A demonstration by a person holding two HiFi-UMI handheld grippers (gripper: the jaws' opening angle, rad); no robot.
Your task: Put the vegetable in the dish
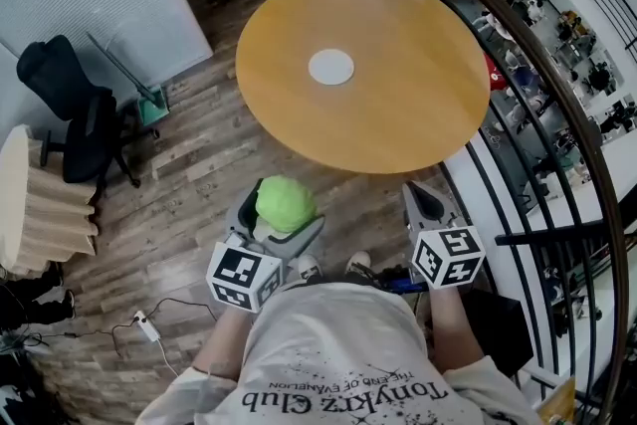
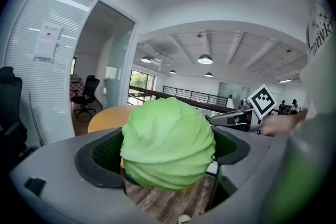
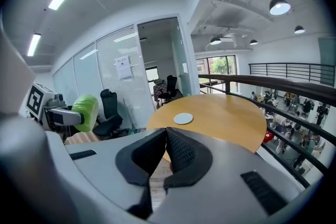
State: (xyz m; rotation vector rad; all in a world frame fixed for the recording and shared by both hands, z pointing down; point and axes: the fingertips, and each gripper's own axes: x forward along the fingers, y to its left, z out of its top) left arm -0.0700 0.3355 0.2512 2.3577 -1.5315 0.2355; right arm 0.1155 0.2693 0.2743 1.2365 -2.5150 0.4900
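Cabbage (image 2: 168, 144) pinched between the jaws of the left gripper (image 1: 282, 219).
It is held over the wood floor (image 1: 199, 164), near the round table (image 1: 418, 105). The white dish (image 1: 330, 67) lies at table centre, well apart. Right gripper (image 3: 165, 147): jaws pressed together, empty.

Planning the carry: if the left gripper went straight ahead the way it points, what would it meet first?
Likely the near edge of the round table, with the held cabbage leading; height is unclear.

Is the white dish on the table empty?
Empty: the dish lies bare on the table; the cabbage sits in the left hand-held gripper.
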